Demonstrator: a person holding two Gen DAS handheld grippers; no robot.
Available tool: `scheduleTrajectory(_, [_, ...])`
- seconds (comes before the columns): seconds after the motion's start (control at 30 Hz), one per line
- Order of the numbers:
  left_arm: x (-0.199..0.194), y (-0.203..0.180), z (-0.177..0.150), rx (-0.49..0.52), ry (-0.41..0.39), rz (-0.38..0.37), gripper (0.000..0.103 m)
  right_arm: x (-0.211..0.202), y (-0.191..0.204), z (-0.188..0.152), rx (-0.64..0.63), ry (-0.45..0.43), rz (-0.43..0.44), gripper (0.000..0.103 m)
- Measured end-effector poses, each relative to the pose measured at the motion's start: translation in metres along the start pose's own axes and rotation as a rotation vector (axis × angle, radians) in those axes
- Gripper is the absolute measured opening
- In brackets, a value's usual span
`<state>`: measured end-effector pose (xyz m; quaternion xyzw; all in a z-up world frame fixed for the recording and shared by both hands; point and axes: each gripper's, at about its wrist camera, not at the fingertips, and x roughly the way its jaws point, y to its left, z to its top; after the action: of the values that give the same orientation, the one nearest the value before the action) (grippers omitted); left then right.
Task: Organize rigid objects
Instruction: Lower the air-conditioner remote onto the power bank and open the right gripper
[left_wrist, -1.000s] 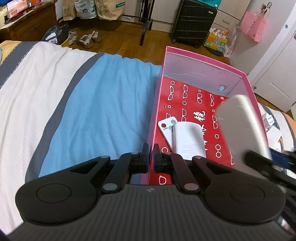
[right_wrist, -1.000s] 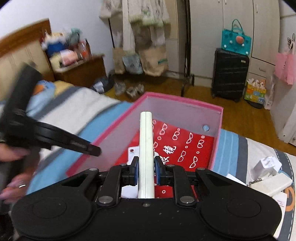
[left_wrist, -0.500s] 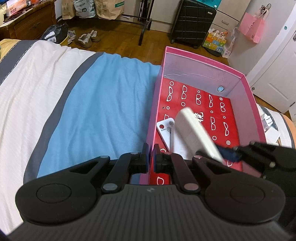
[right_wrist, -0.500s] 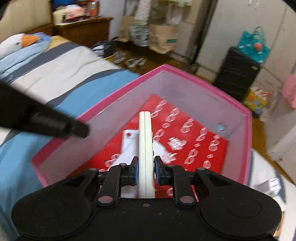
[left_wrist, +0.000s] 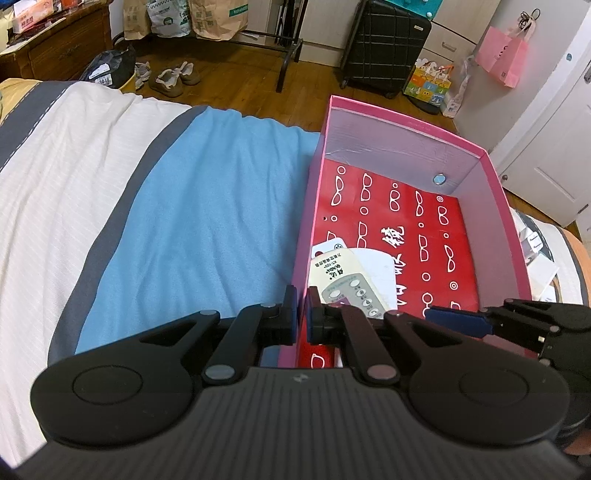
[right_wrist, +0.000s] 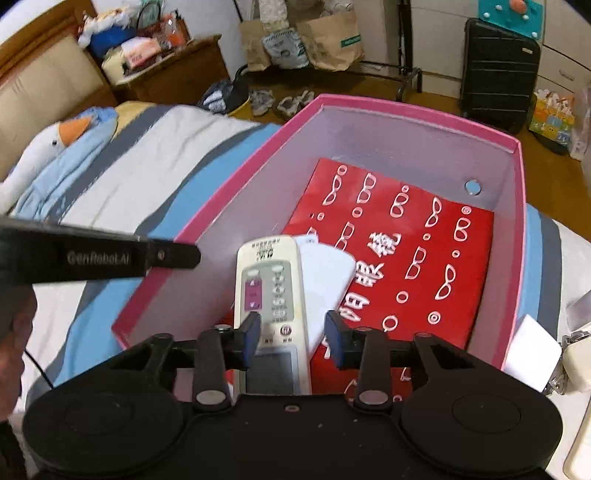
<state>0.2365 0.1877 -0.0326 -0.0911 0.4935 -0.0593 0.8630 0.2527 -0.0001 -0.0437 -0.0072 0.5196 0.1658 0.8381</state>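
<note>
A pink box (left_wrist: 406, 122) with a red glasses-print floor stands on the bed. My left gripper (left_wrist: 303, 317) is shut on its near left wall. Inside lies a cream remote control (right_wrist: 269, 280), face up, over a white flat case (right_wrist: 325, 273) and a small white card remote (left_wrist: 328, 247). My right gripper (right_wrist: 293, 336) hovers over the remote's near end. Its jaws are opening and the blue pads stand clear of the remote's sides. In the left wrist view the cream remote (left_wrist: 343, 280) shows, and one right finger (left_wrist: 458, 321) reaches in from the right.
The striped bed cover (left_wrist: 207, 206) spreads to the box's left. A goose plush (right_wrist: 48, 147) lies near the headboard. White chargers and paper (right_wrist: 576, 354) sit on the bed right of the box. A black suitcase (left_wrist: 384, 44) and shoes (left_wrist: 177, 75) are on the floor beyond.
The right gripper came down into the box with the remote held edge-on. Its jaws then spread, and the remote now lies flat, face up. The left gripper has not moved.
</note>
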Motion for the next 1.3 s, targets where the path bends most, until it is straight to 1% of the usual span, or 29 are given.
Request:
scheduleTrajectory(0.07, [0.000,0.000,-0.001,0.002,-0.001,0.001,0.004,0.001,0.002,-0.002,-0.006,0.011,0.020,0.063])
scheduleTrajectory(0.17, [-0.002,0.000,0.000,-0.002,-0.004,-0.003,0.004,0.011,0.007,0.000,-0.048,0.071,0.007,0.064])
scheduleTrajectory(0.23, [-0.002,0.001,0.000,-0.002,-0.008,0.001,0.003,0.017,0.012,-0.002,-0.064,0.087,-0.008,0.065])
scheduleTrajectory(0.27, [-0.003,0.000,0.000,-0.003,-0.008,-0.003,0.003,0.019,0.013,-0.002,-0.053,0.089,-0.004,0.065])
scheduleTrajectory(0.33, [-0.004,0.000,0.000,-0.005,-0.008,-0.003,0.003,0.023,0.010,-0.001,-0.020,0.101,-0.004,0.064])
scheduleTrajectory(0.37, [-0.004,0.000,0.000,-0.003,-0.010,-0.003,0.003,0.024,0.008,-0.001,-0.002,0.107,0.008,0.056])
scheduleTrajectory(0.4, [-0.004,0.000,0.000,-0.003,-0.010,-0.002,0.003,0.024,0.007,-0.001,0.017,0.109,0.031,0.043])
scheduleTrajectory(0.43, [-0.004,0.001,0.000,-0.004,-0.011,-0.004,0.003,0.023,0.007,-0.001,0.037,0.097,0.026,0.030])
scheduleTrajectory(0.47, [-0.005,0.000,0.000,-0.005,-0.011,-0.006,0.003,0.022,0.007,0.000,0.050,0.084,0.005,0.021])
scheduleTrajectory(0.53, [-0.004,0.000,0.000,-0.005,-0.011,-0.008,0.003,0.022,0.003,0.003,0.099,0.074,-0.002,0.017])
scheduleTrajectory(0.6, [-0.004,0.000,0.001,-0.004,-0.012,-0.008,0.003,0.025,-0.007,0.007,0.196,0.074,0.008,0.011])
scheduleTrajectory(0.67, [-0.005,0.001,0.001,-0.006,-0.012,-0.009,0.003,0.028,-0.013,0.009,0.259,0.052,-0.001,0.010])
scheduleTrajectory(0.77, [-0.005,0.001,0.001,-0.010,-0.010,-0.010,0.004,0.032,-0.014,0.010,0.316,0.025,-0.035,0.010])
scheduleTrajectory(0.83, [-0.005,0.001,0.001,-0.006,-0.012,-0.011,0.004,0.033,-0.014,0.009,0.336,0.013,-0.033,0.011])
scheduleTrajectory(0.9, [-0.005,0.001,0.001,-0.003,-0.007,-0.012,0.004,0.026,-0.014,0.006,0.342,-0.010,-0.013,0.019])
scheduleTrajectory(0.93, [-0.004,0.002,0.002,-0.001,-0.002,-0.012,0.004,0.019,-0.015,0.005,0.340,-0.029,-0.007,0.019])
scheduleTrajectory(0.97, [-0.003,0.002,0.002,-0.001,0.005,-0.013,0.005,0.009,-0.014,0.003,0.309,-0.054,0.000,0.021])
scheduleTrajectory(1.0, [-0.002,0.002,0.002,-0.003,0.011,-0.013,0.005,-0.001,-0.014,0.002,0.276,-0.072,0.000,0.028])
scheduleTrajectory(1.07, [-0.002,0.002,0.004,-0.002,0.014,-0.009,0.005,-0.031,-0.013,-0.005,0.191,-0.124,-0.024,0.036])
scheduleTrajectory(1.13, [-0.003,0.001,0.003,0.005,0.011,-0.006,0.005,-0.060,-0.018,-0.012,0.112,-0.170,-0.040,0.040])
scheduleTrajectory(1.2, [-0.003,-0.001,0.002,0.008,0.007,-0.002,0.005,-0.087,-0.028,-0.020,0.045,-0.206,-0.054,0.050])
scheduleTrajectory(1.23, [-0.003,-0.001,0.001,0.008,0.006,0.002,0.005,-0.101,-0.034,-0.025,0.013,-0.222,-0.063,0.053])
scheduleTrajectory(1.3, [-0.001,-0.001,0.000,-0.005,0.005,0.008,0.005,-0.121,-0.048,-0.035,-0.025,-0.258,-0.082,0.062])
